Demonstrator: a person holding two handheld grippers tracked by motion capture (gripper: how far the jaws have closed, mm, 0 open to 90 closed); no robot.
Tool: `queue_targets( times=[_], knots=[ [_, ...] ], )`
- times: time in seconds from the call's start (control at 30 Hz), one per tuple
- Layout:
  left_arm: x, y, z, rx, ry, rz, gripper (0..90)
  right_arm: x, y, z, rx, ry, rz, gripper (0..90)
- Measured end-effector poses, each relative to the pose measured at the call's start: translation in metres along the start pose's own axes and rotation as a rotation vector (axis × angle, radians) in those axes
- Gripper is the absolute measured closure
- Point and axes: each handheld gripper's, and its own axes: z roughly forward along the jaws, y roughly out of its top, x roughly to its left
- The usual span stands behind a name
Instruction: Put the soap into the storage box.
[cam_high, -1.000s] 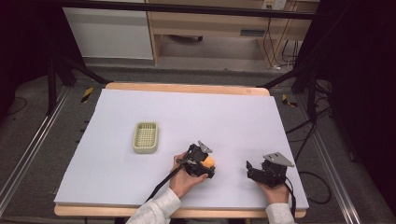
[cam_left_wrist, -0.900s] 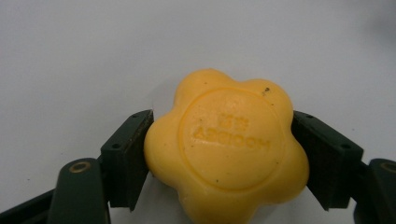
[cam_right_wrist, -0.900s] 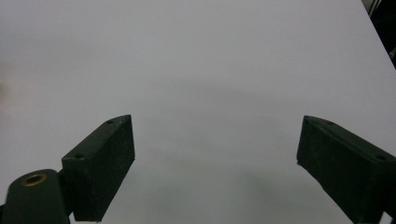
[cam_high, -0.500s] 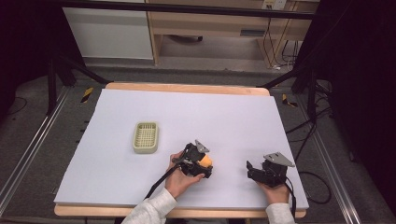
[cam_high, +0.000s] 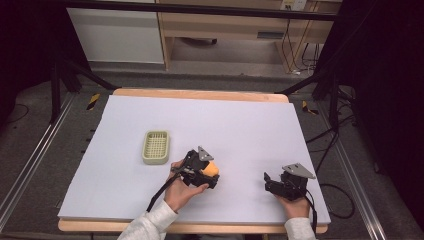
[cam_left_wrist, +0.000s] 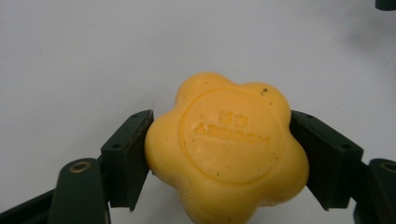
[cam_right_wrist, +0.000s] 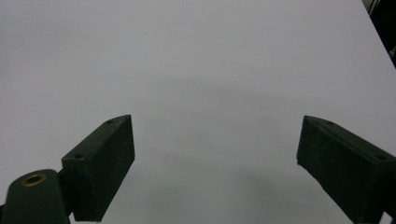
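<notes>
Your left hand-held gripper (cam_left_wrist: 219, 158) is clamped on the soap (cam_left_wrist: 226, 149); the basket (cam_high: 156, 146) at ten o'clock awaits it. Right hand-held gripper (cam_right_wrist: 215, 158) idles, jaws apart.

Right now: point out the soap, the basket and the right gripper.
soap (cam_left_wrist: 227, 151): left gripper view, its stamped top face.
basket (cam_high: 155, 146): high view, its mesh floor.
right gripper (cam_right_wrist: 215, 163): right gripper view, midway between its fingertips.

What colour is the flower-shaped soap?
Orange-yellow soap, seen best in the left gripper view.
</notes>
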Motion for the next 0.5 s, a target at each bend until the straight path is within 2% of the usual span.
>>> queue_targets(
  times=[0.5],
  knots=[
    [0.027,-0.006,-0.030,-0.035,0.028,-0.030,25.6,0.000,0.000,0.000,0.000,-0.002,0.000,11.7]
  ],
)
